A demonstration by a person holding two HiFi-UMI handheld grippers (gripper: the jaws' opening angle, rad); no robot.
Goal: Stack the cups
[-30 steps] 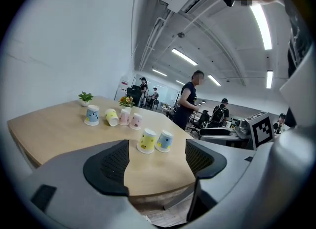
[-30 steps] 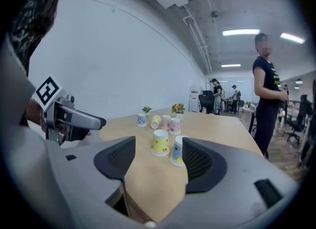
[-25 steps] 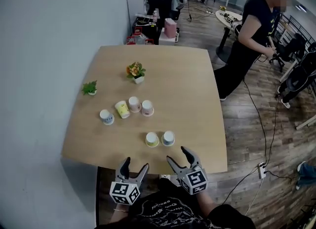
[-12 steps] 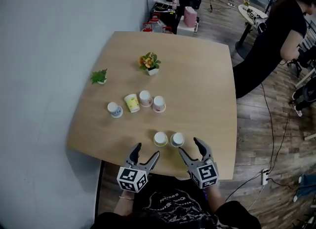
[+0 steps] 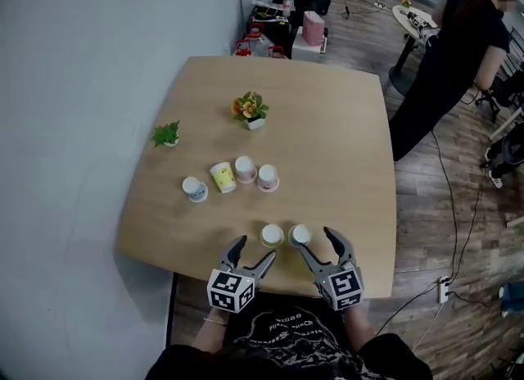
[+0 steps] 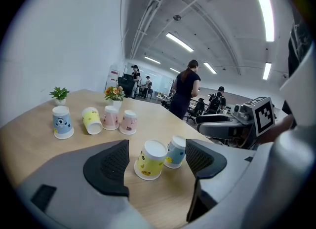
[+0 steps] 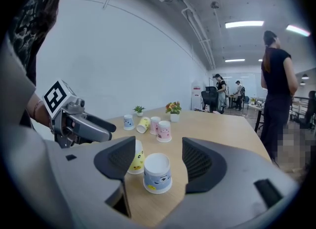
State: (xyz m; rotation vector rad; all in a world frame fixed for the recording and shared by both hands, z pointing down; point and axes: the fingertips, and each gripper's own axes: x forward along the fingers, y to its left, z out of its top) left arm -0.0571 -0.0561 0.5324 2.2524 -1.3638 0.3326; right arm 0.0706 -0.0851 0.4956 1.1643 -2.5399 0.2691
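Note:
Six paper cups stand on the wooden table (image 5: 344, 124). A yellow cup (image 5: 273, 235) and a blue cup (image 5: 300, 234) sit upside down side by side near the front edge. Further back are a blue cup (image 5: 195, 189), a yellow cup on its side (image 5: 223, 177) and two pink cups (image 5: 245, 169) (image 5: 268, 178). My left gripper (image 5: 252, 251) is open at the table's front edge, just short of the near yellow cup (image 6: 149, 159). My right gripper (image 5: 315, 243) is open too, with the near blue cup (image 7: 157, 173) right ahead of its jaws. Neither holds anything.
A small green plant (image 5: 167, 134) and a flower pot (image 5: 250, 109) stand further back on the table. A white wall runs along the left. A person (image 5: 458, 42) stands on the wooden floor beyond the table's right side, among chairs and cables.
Both grippers have come forward to the table's front edge, closer to the two near cups. Their jaws have stayed equally wide. The person at the right has shifted.

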